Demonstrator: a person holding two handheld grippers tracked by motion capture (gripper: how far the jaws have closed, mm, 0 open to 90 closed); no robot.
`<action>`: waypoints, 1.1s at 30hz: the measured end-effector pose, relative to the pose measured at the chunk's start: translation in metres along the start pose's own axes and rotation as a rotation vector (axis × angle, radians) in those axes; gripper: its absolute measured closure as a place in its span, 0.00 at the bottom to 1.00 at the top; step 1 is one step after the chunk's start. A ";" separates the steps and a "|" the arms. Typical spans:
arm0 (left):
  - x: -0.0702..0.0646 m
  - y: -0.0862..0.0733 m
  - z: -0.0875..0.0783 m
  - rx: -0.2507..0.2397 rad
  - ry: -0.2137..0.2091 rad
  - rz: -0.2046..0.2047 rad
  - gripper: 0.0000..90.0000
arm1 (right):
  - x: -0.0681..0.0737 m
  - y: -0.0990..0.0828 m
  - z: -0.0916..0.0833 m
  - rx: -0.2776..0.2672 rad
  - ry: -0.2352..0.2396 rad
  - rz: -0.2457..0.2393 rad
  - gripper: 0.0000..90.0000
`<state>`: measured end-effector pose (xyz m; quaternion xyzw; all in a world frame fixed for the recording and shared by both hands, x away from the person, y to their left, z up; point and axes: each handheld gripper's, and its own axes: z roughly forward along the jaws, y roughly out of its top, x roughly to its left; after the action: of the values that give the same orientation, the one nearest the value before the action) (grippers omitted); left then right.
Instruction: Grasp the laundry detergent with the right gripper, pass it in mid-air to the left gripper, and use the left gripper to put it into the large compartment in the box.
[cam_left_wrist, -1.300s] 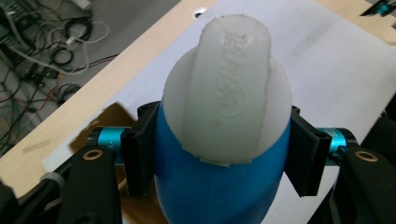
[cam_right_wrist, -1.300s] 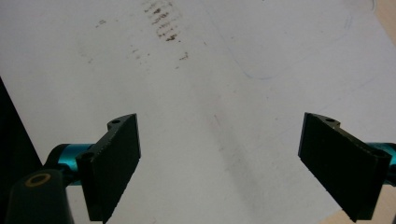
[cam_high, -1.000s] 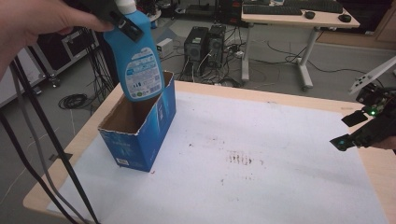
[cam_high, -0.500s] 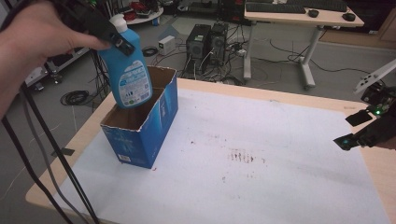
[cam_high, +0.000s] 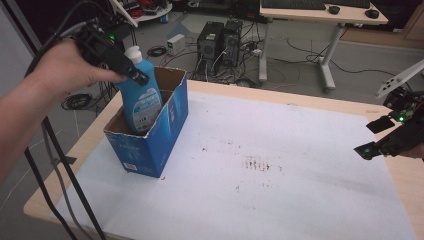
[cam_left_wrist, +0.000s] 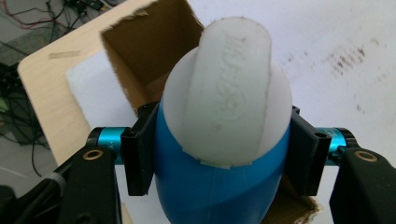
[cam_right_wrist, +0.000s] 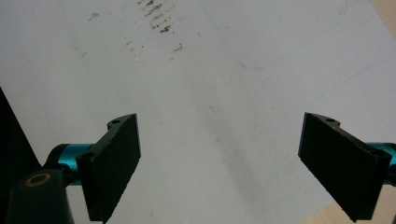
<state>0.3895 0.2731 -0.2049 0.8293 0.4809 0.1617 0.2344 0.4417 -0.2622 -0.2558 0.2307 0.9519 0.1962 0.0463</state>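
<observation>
Bottle (cam_high: 141, 102), blue with a white cap, stands partly sunk in the open-topped blue carton (cam_high: 167, 135) at the left end of the table (cam_high: 280, 97); its lower half is below the torn cardboard rim, shoulder and cap above it. Left gripper (cam_high: 131, 75) clamps the bottle just under the cap, jaws pressed on either side of the blue shoulder. High view gives the layout: carton near the table's left edge and on the white sheet (cam_high: 300, 200) that covers most of the top, the bottle against the carton's left inner wall, with free room inside toward the far right corner. Left gripper view adds what the high view cannot: looking straight down over the cap (cam_left_wrist: 229, 88), both black pads flat against the blue body, and the brown inside of the carton (cam_left_wrist: 140, 60) open beyond the cap, its far wall close to the bottle. Right gripper (cam_high: 382, 137) hangs over the table's right edge, well apart from the carton. Right gripper view shows its jaws spread wide with nothing between them, just bare white sheet (cam_right_wrist: 210, 70) below with a patch of brown smudges (cam_right_wrist: 156, 18) farther off, and a sliver of wooden tabletop at the lower right corner. Middle of the sheet between the carton and the right gripper lies open, marked by the same smudges (cam_high: 257, 164).
</observation>
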 end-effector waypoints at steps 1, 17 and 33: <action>0.000 0.000 0.000 0.000 0.000 0.000 0.41 | 0.000 0.000 0.000 0.000 0.000 0.000 0.14; -0.001 -0.032 0.053 0.076 -0.023 0.012 0.41 | 0.002 -0.002 0.005 0.007 0.004 -0.005 0.14; -0.004 -0.040 0.072 0.111 -0.044 0.036 0.41 | 0.002 -0.004 0.009 0.016 0.011 -0.006 0.14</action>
<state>0.3941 0.2702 -0.2870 0.8528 0.4689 0.1209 0.1956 0.4396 -0.2610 -0.2657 0.2270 0.9544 0.1897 0.0397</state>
